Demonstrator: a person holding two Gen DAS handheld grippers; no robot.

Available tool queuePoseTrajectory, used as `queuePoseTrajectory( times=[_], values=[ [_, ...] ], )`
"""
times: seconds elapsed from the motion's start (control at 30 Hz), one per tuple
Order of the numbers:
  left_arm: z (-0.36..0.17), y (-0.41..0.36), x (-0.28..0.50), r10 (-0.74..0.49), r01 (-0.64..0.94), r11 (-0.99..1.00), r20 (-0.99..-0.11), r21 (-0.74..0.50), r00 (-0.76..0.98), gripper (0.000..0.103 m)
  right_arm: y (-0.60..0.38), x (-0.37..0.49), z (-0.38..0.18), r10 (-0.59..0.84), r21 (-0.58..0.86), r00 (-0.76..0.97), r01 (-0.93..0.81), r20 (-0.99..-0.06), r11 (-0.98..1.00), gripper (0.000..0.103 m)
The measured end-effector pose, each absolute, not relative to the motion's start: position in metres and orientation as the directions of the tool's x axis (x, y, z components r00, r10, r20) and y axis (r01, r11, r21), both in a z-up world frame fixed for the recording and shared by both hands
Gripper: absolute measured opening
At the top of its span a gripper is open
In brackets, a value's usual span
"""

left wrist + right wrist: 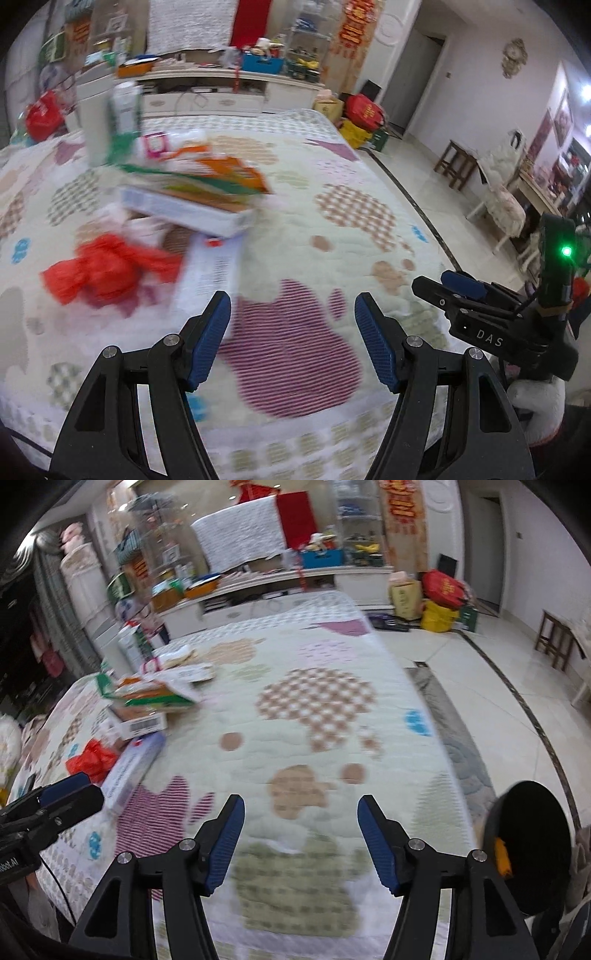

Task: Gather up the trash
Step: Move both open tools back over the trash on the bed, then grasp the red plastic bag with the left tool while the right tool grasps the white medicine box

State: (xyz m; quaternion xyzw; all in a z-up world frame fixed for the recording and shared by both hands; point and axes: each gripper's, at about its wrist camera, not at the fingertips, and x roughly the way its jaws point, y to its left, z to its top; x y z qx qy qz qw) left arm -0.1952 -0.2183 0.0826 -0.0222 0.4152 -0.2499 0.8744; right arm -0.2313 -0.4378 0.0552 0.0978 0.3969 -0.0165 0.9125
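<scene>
A pile of trash lies on the quilted bed (332, 229): a crumpled red plastic bag (99, 269), a white flat box (207, 269), a white carton (184, 208) and an orange and green carton (225, 177). My left gripper (291, 314) is open and empty, just short of the white box. My right gripper (300, 810) is open and empty over the bed's patterned middle, to the right of the pile (147, 701). The red bag also shows in the right wrist view (92, 758). A black bin (528, 845) with something orange inside stands at the right.
A tall white and green carton (125, 110) stands at the pile's far end. A low white cabinet (229, 92) with clutter runs behind the bed. Red and yellow bags (441, 598) sit on the tiled floor. A wooden stool (556, 638) stands at the right.
</scene>
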Motion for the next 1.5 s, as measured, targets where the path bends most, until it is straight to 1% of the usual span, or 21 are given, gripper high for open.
queuePoseTrajectory(
  times=[0.1,0.4,0.53,0.63,0.8,0.93,1.13,1.2,1.27,1.3,1.37,1.5],
  values=[
    [0.083,-0.185,-0.188,-0.437,0.373,0.891,-0.714,-0.26,0.547,0.069,-0.417,-0.219,0.055,0.079,0.165,0.678,0.063,-0.731,0.984,0.064],
    [0.071,-0.106,-0.149,-0.369,0.237,0.929,-0.728,-0.283,0.578,0.069,-0.371,-0.184,0.058,0.192,0.209,0.667,-0.056,-0.72,0.976,0.065],
    [0.063,-0.096,-0.129,-0.346,0.2,0.938,-0.728,-0.283,0.592,0.07,-0.356,-0.173,0.063,0.251,0.24,0.654,-0.109,-0.714,0.965,0.065],
    [0.054,-0.103,-0.113,-0.344,0.201,0.939,-0.738,-0.28,0.58,0.07,-0.344,-0.166,0.061,0.279,0.253,0.637,-0.135,-0.718,0.958,0.065],
    [0.046,-0.112,-0.101,-0.299,0.204,0.954,-0.754,-0.22,0.585,0.07,-0.325,-0.154,0.05,0.321,0.301,0.602,-0.138,-0.731,0.944,0.065],
    [0.051,-0.101,-0.105,-0.327,0.209,0.945,-0.742,-0.252,0.584,0.07,-0.308,-0.14,0.043,0.308,0.297,0.591,-0.119,-0.746,0.948,0.065],
    [0.056,-0.075,-0.107,-0.312,0.164,0.949,-0.737,-0.268,0.6,0.07,-0.287,-0.116,0.029,0.348,0.368,0.558,-0.08,-0.754,0.926,0.065],
    [0.055,-0.071,-0.107,-0.318,0.161,0.947,-0.738,-0.279,0.595,0.07,-0.279,-0.112,0.026,0.351,0.37,0.552,-0.082,-0.757,0.926,0.065],
    [0.054,-0.071,-0.107,-0.328,0.166,0.944,-0.738,-0.286,0.59,0.07,-0.271,-0.11,0.025,0.32,0.325,0.557,-0.093,-0.767,0.941,0.065],
    [0.053,-0.071,-0.107,-0.334,0.172,0.942,-0.74,-0.289,0.585,0.07,-0.269,-0.111,0.025,0.295,0.289,0.56,-0.103,-0.774,0.952,0.063],
    [0.052,-0.073,-0.106,-0.345,0.183,0.938,-0.741,-0.295,0.576,0.07,-0.274,-0.115,0.027,0.293,0.274,0.55,-0.12,-0.782,0.954,0.056],
    [0.047,-0.081,-0.102,-0.347,0.18,0.937,-0.744,-0.299,0.571,0.07,-0.301,-0.133,0.031,0.228,0.203,0.557,-0.107,-0.799,0.973,0.052]
  ],
)
